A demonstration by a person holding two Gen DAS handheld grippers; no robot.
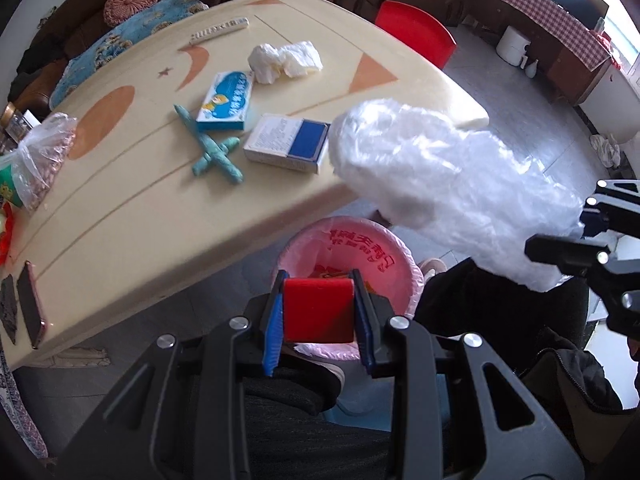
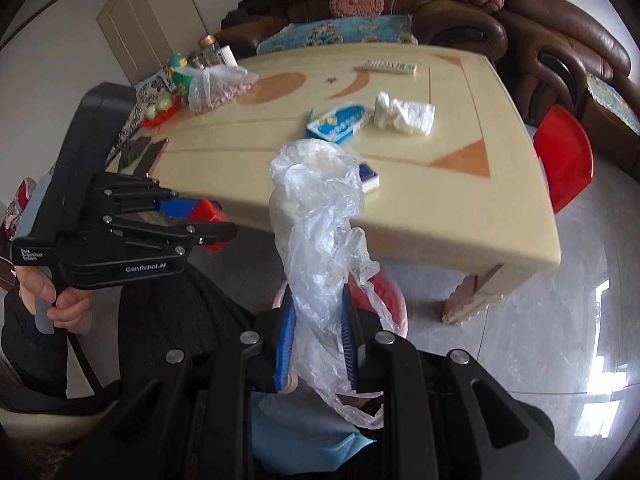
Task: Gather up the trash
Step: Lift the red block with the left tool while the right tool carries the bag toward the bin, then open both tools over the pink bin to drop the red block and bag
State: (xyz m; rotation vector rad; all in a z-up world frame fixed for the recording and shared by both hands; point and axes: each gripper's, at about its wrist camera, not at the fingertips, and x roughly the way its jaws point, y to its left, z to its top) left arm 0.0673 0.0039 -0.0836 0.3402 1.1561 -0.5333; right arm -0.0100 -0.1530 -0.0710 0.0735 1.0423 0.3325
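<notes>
Trash in hand, two items. Left gripper [image 1: 319,312] clamped on small red rigid block, likely a box or cap [image 1: 318,308]: jaws narrow, blue pads flat against both side faces. Stiff, light, smooth-sided; grip looks square and secure, could slide if pressure eases. Right gripper [image 2: 318,344] pinched on crumpled clear thin plastic bag [image 2: 320,216]: jaws nearly together, film bunched between pads, rest billowing up and forward, one loose tail hanging below. Near weightless, soft, slippery; best held at a gathered wad, as now, not a single film layer. Likely to cling to the pads on release.

Both poised above round bin lined with pink plastic [image 1: 352,256], on floor just beside table edge, some scraps already inside. Block sits directly over the opening; bag hangs above and right of it in the left view.

Outward, on cream table with orange shapes [image 1: 132,200]: white-and-blue flat carton [image 1: 286,144] nearest the edge, blue-and-white medicine box [image 1: 226,102], teal clay cross-shaped figure [image 1: 212,148], crumpled white tissue wad [image 1: 284,60]. Cartons stiff, take across the short sides; tissue soft, pinch the centre. Probable next pickups.
</notes>
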